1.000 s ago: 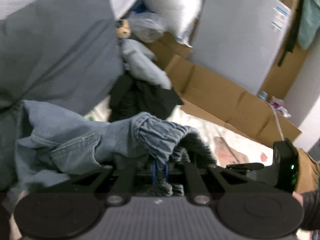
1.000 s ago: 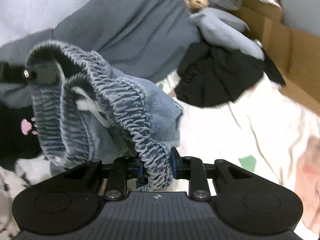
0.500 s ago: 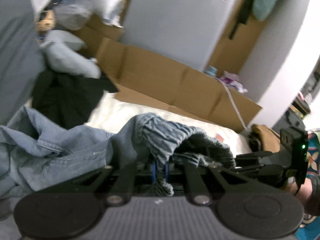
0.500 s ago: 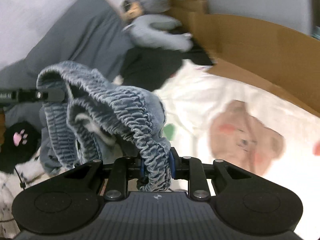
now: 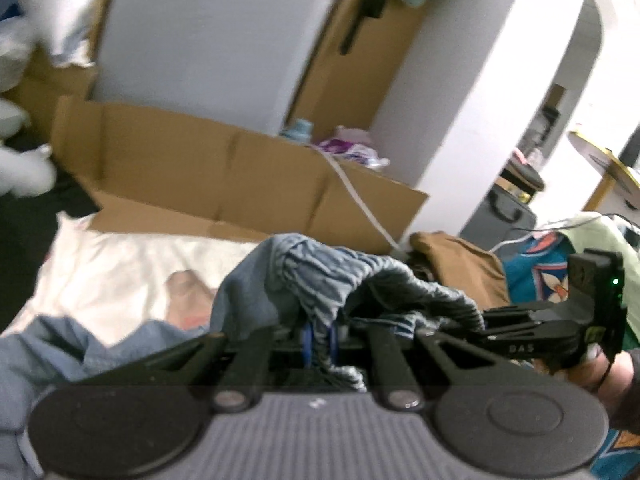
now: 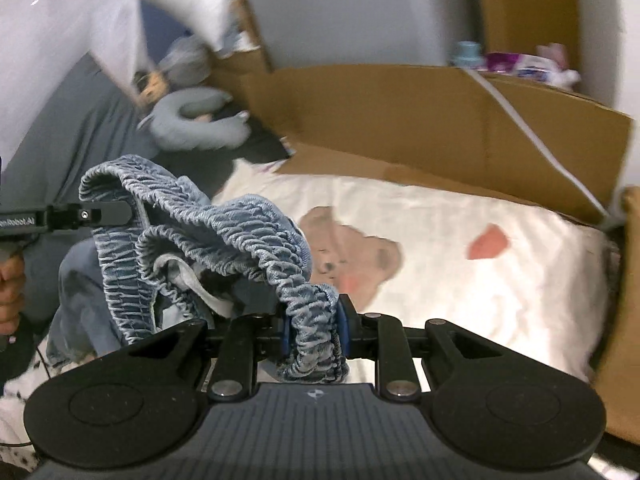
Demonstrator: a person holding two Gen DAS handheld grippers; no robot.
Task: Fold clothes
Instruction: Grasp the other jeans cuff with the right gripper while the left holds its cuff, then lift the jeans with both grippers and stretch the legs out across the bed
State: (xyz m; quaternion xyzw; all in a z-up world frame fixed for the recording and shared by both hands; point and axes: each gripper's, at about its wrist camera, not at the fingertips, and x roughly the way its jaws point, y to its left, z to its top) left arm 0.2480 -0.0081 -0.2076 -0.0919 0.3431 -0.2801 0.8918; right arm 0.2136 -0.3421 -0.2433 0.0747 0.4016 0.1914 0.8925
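1. The jeans [image 6: 208, 240], a pale blue denim garment with a gathered elastic waistband, are held up off the sheet [image 6: 480, 272] by that waistband; the legs are seen hanging down and trailing at the lower left of the left wrist view.
2. The waistband is pinched by the right gripper [image 6: 312, 330], whose jaws are closed down to the thickness of the ruched band between the blue pads.
3. Another part of the same band is clamped by the left gripper [image 5: 318, 342], its jaws likewise drawn in tight on the cloth; its black fingers are also seen reaching in from the left of the right wrist view.
4. No fold can be made out: the garment is bunched and slack between the two grips, so spreading, flattening and folding are judged to remain for this piece. Whether other clothes are already folded cannot be told.
5. The denim is soft and limp, with the band ribbed and a white inner lining showing.
6. Below lies a smooth cream sheet printed with a bear [image 6: 352, 264], bordered by stiff brown cardboard [image 6: 440, 120], with a grey pillow [image 6: 192, 128] further back.
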